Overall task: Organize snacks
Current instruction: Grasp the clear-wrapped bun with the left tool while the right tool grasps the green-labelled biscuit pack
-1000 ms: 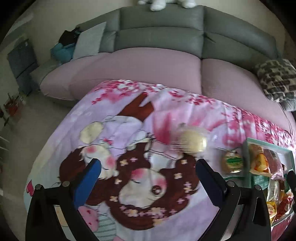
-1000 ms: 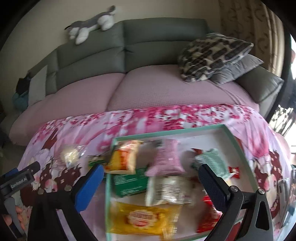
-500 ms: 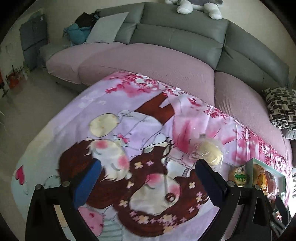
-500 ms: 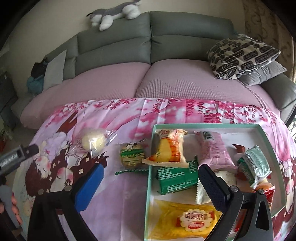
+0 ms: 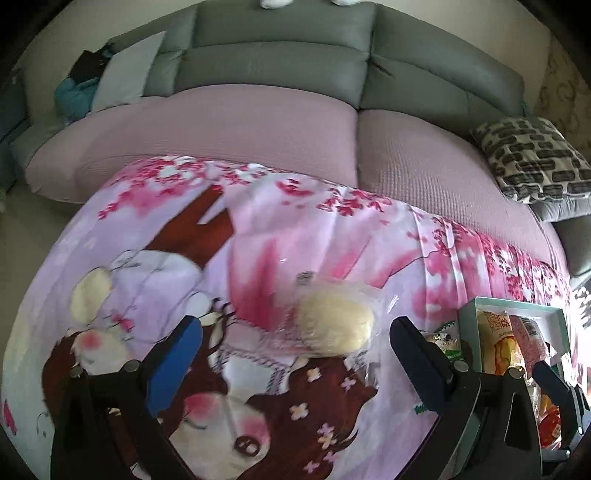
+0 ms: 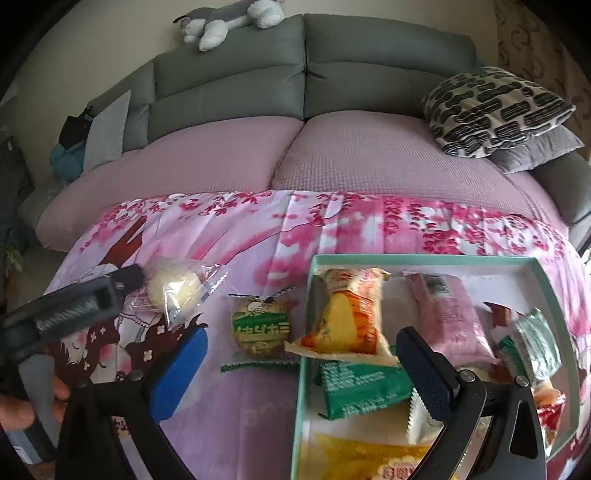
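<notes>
A pale round bun in a clear wrapper lies on the pink cartoon blanket, just ahead of my open left gripper, between its fingers and a little nearer the right one. The bun also shows in the right wrist view, with the left gripper close beside it. A green and yellow packet lies left of the teal-rimmed tray, which holds several snack packs. My right gripper is open and empty above the tray's left edge.
A grey and mauve sofa runs behind the blanket, with a patterned cushion at right and a plush toy on its back. The tray's corner sits at the right of the left wrist view.
My left gripper has swung right and closer to the bun, which now sits between its fingers. My right gripper has moved slightly closer to the tray's left edge.
</notes>
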`<state>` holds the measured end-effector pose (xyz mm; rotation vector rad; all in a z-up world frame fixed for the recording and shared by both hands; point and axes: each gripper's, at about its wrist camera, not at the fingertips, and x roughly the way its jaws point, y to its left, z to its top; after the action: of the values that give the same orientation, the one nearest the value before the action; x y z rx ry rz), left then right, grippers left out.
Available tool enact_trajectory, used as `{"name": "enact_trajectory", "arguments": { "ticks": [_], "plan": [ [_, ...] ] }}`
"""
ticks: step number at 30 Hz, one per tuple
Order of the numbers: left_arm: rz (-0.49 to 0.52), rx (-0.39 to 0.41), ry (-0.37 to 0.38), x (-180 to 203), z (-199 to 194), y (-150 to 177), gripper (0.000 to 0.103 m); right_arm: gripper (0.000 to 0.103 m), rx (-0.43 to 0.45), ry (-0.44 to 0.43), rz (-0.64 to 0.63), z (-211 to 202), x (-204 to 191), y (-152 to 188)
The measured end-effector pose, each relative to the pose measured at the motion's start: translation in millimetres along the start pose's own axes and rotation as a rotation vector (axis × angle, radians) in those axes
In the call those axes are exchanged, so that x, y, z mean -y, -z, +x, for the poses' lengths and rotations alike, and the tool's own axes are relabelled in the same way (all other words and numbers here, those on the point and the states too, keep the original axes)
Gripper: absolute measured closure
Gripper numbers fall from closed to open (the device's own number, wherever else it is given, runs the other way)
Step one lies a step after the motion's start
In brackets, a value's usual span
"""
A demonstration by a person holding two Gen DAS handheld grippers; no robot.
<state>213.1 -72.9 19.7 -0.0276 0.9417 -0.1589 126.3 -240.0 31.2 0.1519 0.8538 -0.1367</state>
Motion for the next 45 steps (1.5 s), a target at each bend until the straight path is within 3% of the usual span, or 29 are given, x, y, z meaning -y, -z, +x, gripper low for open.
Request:
{"name": "enact_trajectory", "arguments": {
  "ticks": [7, 11, 12, 14, 20, 26, 34, 45],
  "plan": [
    [0.064, -0.023, 0.002, 19, 30, -4, 0.002, 0.0, -0.027, -0.017, -0.011, 14, -5, -1],
    [0.0, -0.029, 0.041, 16, 38, -5, 0.003, 0.0, -0.029, -0.009, -0.021, 16, -6, -1],
    [-0.02, -0.035, 0.063, 14, 40, -4, 0.005, 0.0, -0.028, -0.005, -0.022, 16, -5, -1],
    [-0.017, -0.041, 0.074, 15, 42, -4, 0.024, 0.0, -0.03, -0.004, -0.016, 16, -4, -1],
    [0.051, -0.04, 0.054, 20, 43, -2, 0.031, 0.0, -0.031, 0.005, -0.02, 15, -3, -1],
    [0.014, -0.092, 0.004, 0, 38, -4, 0.031, 0.002, 0.003, 0.0, -0.023, 8, -5, -4],
    [-0.037, -0.134, -0.018, -34, 32, -4, 0.03, 0.028, -0.018, -0.073, -0.131, 16, -38, -3],
    [-0.022, -0.145, 0.024, -42, 29, -4, 0.028, 0.03, -0.084, -0.006, -0.155, 50, -46, 0]
  ]
}}
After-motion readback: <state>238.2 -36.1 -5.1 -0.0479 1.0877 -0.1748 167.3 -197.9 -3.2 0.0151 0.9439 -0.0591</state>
